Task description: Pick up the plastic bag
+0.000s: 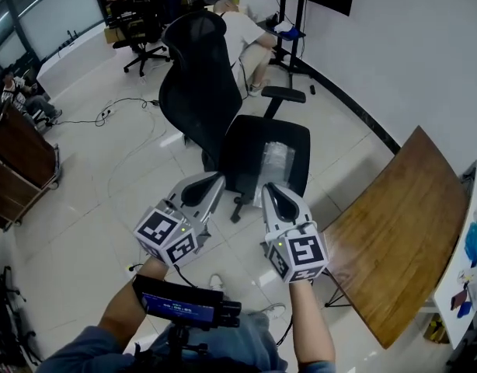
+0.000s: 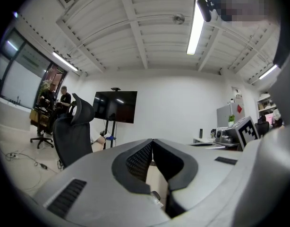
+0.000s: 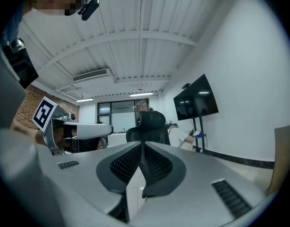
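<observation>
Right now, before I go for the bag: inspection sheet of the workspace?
Surface: black chair seat, carries the bag.
Job's things: clear plastic bag, lying on the seat, untouched.
Clutter: small blue items at the far right edge.
Grippers: left tongs shut, empty; right tongs shut, empty.
Cables: floor cable left of the chair.
Surroundings: wooden table right; person behind the chair.
</observation>
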